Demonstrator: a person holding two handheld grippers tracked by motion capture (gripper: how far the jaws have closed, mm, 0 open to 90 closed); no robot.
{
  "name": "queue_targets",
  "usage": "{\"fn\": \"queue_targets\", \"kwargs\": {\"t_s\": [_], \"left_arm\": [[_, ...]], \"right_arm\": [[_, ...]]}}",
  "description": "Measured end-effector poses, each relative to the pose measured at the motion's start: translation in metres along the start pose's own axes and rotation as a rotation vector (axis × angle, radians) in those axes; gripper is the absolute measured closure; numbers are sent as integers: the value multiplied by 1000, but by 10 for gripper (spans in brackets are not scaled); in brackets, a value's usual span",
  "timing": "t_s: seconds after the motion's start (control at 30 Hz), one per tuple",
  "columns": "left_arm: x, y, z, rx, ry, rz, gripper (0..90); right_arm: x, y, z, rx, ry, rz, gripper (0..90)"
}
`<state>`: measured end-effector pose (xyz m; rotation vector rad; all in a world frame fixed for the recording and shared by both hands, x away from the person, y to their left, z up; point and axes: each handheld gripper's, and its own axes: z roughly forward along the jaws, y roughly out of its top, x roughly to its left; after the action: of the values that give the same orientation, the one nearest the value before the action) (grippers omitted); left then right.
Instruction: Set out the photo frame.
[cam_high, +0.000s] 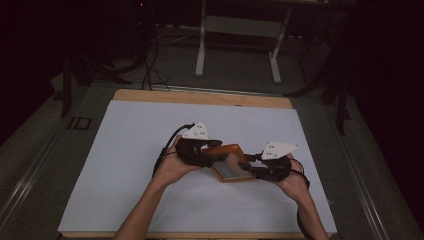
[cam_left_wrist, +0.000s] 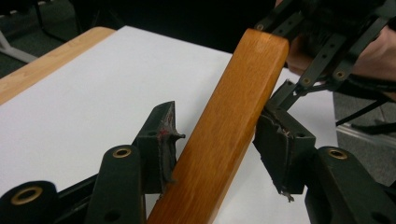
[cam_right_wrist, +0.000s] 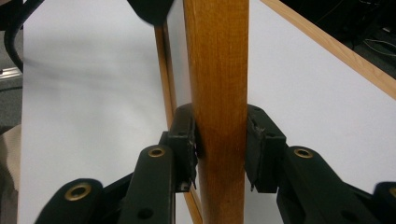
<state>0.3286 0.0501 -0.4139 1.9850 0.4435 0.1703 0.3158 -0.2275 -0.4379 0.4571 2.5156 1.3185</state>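
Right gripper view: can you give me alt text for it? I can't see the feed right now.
A wooden frame stands upright between the right gripper's two black jaws, which press on one of its bars from both sides. Behind it lies a white table with a wooden edge.

A white sheet (cam_high: 130, 150) covers the wooden table (cam_high: 200, 96).
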Motion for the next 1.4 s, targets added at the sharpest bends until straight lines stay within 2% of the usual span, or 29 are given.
{"fn": "queue_targets", "kwargs": {"t_s": [0.17, 0.43, 0.53, 0.6, 0.67, 0.73, 0.87, 0.9, 0.93, 1.03, 1.13, 1.17, 1.2, 1.4], "left_arm": [[0, -3, -10, -52, -1, -19, 454], [8, -19, -23, -110, 36, -98, 447], [11, -25, -24, -115, 55, -119, 425], [16, -36, -22, -112, 75, -156, 403], [19, -45, -15, -104, 66, -180, 393], [22, -54, -5, -76, 61, -201, 389], [22, -65, 17, -8, 33, -185, 414], [21, -66, 22, 6, 23, -173, 434], [17, -66, 31, 32, 21, -140, 455], [16, -66, 36, 48, 12, -121, 498], [14, -65, 40, 57, 2, -100, 587], [9, -63, 43, 69, 27, -77, 587], [9, -62, 43, 72, 31, -76, 584], [9, -61, 43, 61, 11, -102, 609]], "right_arm": [[2, -3, -2, 4, -13, 0, 676], [0, -12, -7, -9, -28, 33, 681], [0, -14, -8, -11, -28, 38, 681], [0, -16, -9, -6, -32, 39, 681], [-1, -17, -9, -6, -32, 37, 681], [-1, -17, -10, -5, -36, 40, 681], [-2, -19, -10, -8, -32, 40, 681], [-3, -20, -11, -9, -33, 40, 681], [-3, -21, -11, -8, -33, 44, 681], [-5, -23, -12, -9, -29, 55, 681], [-6, -24, -12, -12, -25, 67, 682], [-6, -25, -12, -11, -27, 75, 681], [-8, -26, -12, -11, -23, 93, 682], [-12, -27, -12, -7, -20, 110, 668]]}}
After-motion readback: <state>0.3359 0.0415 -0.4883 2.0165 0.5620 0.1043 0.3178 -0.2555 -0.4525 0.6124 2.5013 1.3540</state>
